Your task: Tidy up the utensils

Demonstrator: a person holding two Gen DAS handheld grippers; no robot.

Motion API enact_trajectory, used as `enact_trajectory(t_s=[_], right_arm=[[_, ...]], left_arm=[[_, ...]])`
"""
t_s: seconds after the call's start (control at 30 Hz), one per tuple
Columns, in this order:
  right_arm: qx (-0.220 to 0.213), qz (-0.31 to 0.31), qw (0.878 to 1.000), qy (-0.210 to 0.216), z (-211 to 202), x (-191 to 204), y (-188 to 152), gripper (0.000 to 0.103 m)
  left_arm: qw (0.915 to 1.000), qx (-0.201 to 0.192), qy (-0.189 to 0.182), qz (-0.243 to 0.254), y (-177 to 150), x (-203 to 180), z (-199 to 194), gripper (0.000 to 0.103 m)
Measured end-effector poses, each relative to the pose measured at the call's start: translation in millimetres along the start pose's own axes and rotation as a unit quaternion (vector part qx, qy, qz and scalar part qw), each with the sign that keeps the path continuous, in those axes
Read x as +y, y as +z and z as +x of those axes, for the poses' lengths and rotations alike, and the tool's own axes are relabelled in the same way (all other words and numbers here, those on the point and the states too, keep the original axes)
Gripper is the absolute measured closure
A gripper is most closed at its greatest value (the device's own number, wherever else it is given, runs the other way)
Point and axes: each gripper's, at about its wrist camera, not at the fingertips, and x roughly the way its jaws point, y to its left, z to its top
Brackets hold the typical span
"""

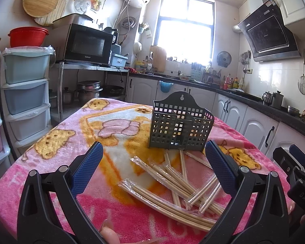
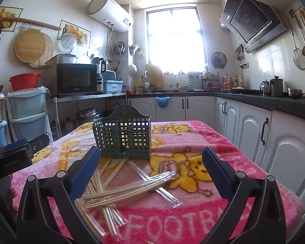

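A dark green perforated utensil holder (image 1: 180, 125) stands upright on the pink bear blanket (image 1: 71, 134); it also shows in the right wrist view (image 2: 124, 137). Several pairs of wooden chopsticks in clear wrappers (image 1: 172, 181) lie scattered in front of it, also seen in the right wrist view (image 2: 120, 191). My left gripper (image 1: 153, 162) is open and empty, above the pile. My right gripper (image 2: 150, 166) is open and empty, above the pile's right part. The right gripper shows at the left view's right edge (image 1: 294, 168); the left one at the right view's left edge (image 2: 12, 158).
The blanket covers a table whose right edge (image 2: 284, 185) runs close to white cabinets (image 2: 254, 134). Stacked plastic drawers (image 1: 24, 93) stand left of the table. A microwave (image 1: 87, 44) sits on a metal shelf behind.
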Motion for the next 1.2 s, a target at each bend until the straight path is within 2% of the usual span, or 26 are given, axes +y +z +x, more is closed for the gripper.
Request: enact_trajectory(t_s=[0.37,0.73,1.0,1.2], right_arm=[[0.016,-0.008,1.0,0.011,5,5,0,0.006],[0.049,-0.032,0.997,0.042,27,16,2,0.006],[0.074,-0.04,0.995,0.054,46,18,9,0.006],[0.099,-0.054,0.993,0.022,67,12,14,0.006]], left_arm=[[0.9999,0.005,0.006,-0.011,5,4,-2,0.01],[0.9992,0.01,0.033,-0.022,5,23,9,0.01],[0.9978,0.04,0.032,-0.041,13,39,26,0.01],[0.9966,0.06,0.011,-0.055,22,49,47,0.01]])
